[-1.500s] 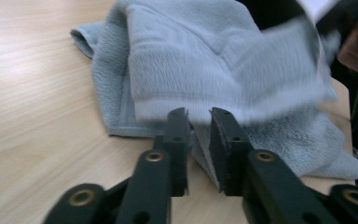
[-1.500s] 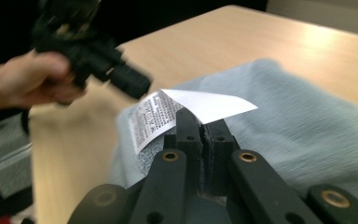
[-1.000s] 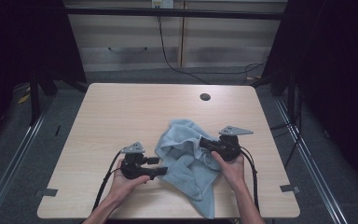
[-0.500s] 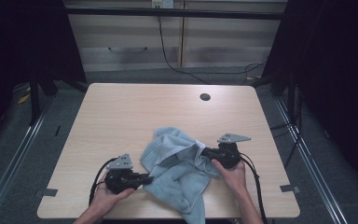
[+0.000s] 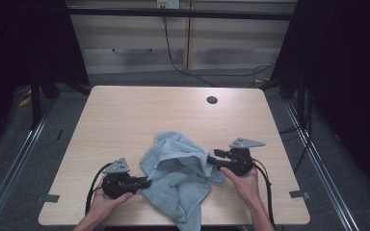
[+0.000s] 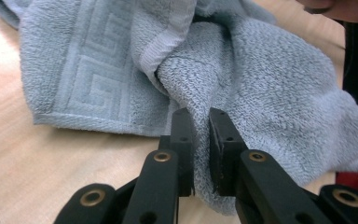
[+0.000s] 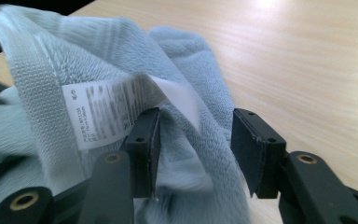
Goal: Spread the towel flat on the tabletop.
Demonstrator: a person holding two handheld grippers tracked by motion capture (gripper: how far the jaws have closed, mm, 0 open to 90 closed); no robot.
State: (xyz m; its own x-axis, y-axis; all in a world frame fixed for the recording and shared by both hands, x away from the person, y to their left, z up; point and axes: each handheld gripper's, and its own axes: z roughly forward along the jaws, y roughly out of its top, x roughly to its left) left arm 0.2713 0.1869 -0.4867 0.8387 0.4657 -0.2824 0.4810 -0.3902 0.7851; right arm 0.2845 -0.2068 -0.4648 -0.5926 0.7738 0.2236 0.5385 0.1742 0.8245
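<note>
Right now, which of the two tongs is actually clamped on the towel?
The left tongs: their jaws pinch a fold of the blue towel. The right tongs have just opened, towel loose between the jaws.

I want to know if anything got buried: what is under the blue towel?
The towel lies crumpled on the bare wooden table. Along its edges wood shows beneath. Its folds cover the middle, so anything small there cannot be seen.
</note>
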